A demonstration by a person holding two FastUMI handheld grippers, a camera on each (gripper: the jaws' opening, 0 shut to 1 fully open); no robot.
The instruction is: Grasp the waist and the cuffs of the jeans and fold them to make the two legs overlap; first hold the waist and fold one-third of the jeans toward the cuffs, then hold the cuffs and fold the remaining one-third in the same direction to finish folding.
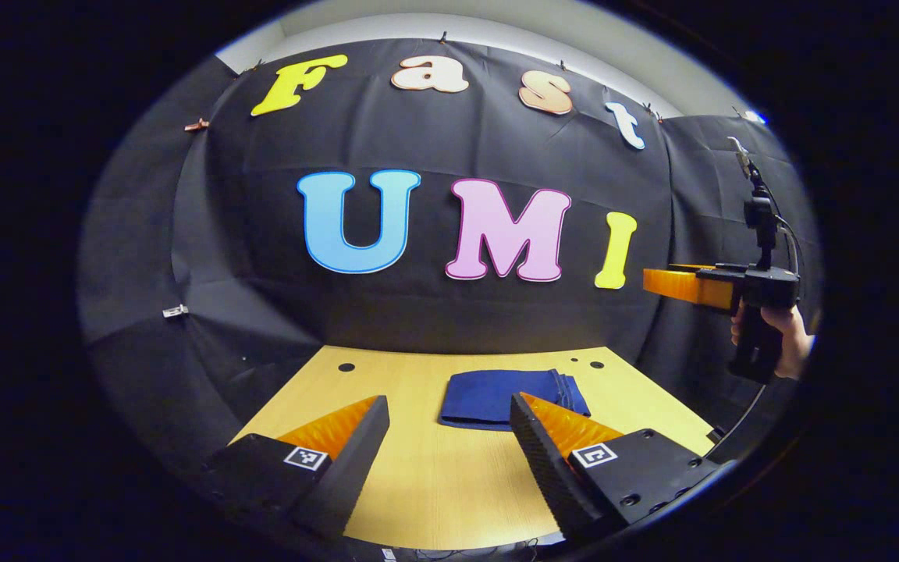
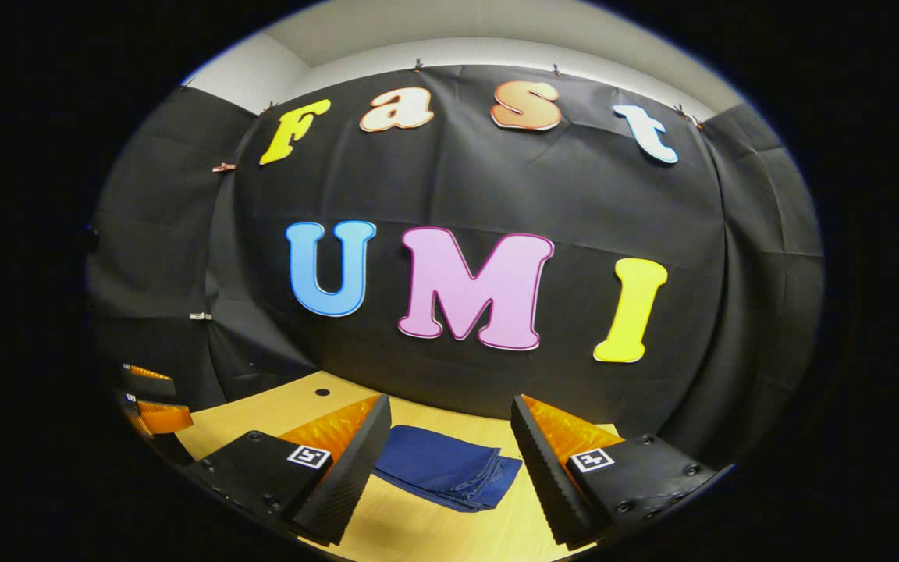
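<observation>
1. On the desk [image 1: 418,468], toward twelve o'clock, the jeans [image 1: 496,394] lay as a compact folded stack; folding looked finished.
2. Left tool [image 1: 449,437] and right tool [image 2: 449,445] hung wide, empty, above.

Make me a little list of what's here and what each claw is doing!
jeans: dark blue, folded into a small bundle, lying on the table
table: light wood, small dark holes near the back
left claw: open, above the table, touching nothing
right claw: open, raised, holding nothing
hand: grips the right claw's handle
</observation>
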